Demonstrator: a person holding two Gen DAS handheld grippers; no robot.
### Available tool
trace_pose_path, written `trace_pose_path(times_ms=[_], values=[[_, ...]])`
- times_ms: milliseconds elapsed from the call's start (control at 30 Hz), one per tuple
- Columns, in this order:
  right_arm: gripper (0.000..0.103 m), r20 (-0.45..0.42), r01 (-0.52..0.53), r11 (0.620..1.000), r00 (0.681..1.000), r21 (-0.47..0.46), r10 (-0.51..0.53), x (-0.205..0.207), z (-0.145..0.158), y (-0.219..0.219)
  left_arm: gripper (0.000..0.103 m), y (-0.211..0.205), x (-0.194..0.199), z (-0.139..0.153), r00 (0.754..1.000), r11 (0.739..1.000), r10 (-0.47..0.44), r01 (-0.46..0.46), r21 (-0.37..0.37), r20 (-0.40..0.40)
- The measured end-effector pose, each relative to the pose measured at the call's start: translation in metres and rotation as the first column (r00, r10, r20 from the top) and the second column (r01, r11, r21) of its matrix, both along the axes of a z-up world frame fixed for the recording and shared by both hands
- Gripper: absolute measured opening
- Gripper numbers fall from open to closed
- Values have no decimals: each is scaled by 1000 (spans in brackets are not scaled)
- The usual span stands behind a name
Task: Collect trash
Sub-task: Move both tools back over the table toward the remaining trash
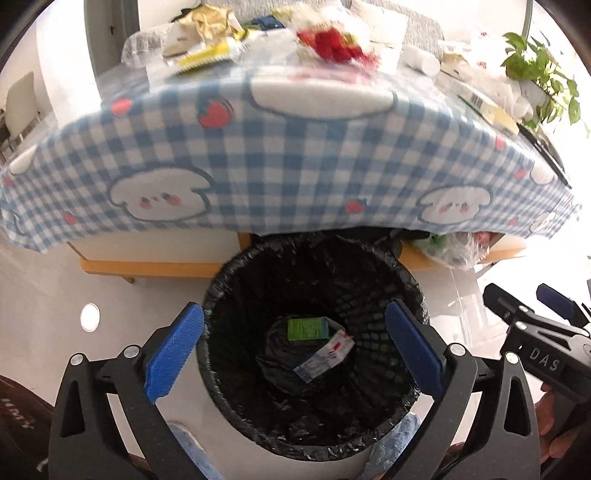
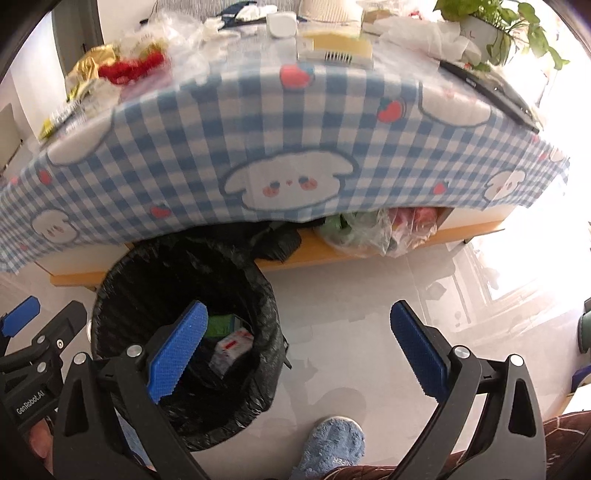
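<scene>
A black-lined trash bin [image 1: 221, 332] [image 2: 110, 295] stands on the floor in front of the table. Inside it lie a green carton [image 1: 307, 328] [image 2: 221, 323] and a white wrapper with red and blue print [image 1: 325, 355] [image 2: 232, 349]. My left gripper [image 1: 295, 350] hangs open right above the bin's mouth, nothing between its blue pads. My right gripper [image 2: 299, 350] is open too, beside the bin on its right, over bare floor, and empty. On the table lie several pieces of trash: a gold and yellow wrapper [image 1: 207, 33] [image 2: 88, 68] and a red wrapper [image 1: 332, 42] [image 2: 129, 68].
A blue checked cloth [image 1: 277, 155] [image 2: 295, 129] covers the table. A clear plastic bag [image 1: 454, 247] [image 2: 376, 229] sits on the shelf under it. A potted plant [image 1: 539, 74] [image 2: 480, 26] and a dark flat device [image 2: 487, 88] are at the right. A blue slipper [image 2: 328, 443] is on the floor.
</scene>
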State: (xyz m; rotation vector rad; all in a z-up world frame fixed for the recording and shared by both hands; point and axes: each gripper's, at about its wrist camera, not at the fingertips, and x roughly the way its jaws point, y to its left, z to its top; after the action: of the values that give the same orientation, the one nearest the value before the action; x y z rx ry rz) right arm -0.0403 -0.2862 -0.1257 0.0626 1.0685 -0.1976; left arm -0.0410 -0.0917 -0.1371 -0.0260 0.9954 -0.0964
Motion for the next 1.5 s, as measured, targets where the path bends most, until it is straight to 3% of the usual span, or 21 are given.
trace_pose_path(times_ms=[1000,1500], values=[[95,178,-40,999,983,-29,44,50,96,0,97,42,56,94,996,999,18,-15,-31,90],[95,213,-67,996,974,-52,77,118,120,-14,97,65,119,105,997,999,29,-28,-15,69]])
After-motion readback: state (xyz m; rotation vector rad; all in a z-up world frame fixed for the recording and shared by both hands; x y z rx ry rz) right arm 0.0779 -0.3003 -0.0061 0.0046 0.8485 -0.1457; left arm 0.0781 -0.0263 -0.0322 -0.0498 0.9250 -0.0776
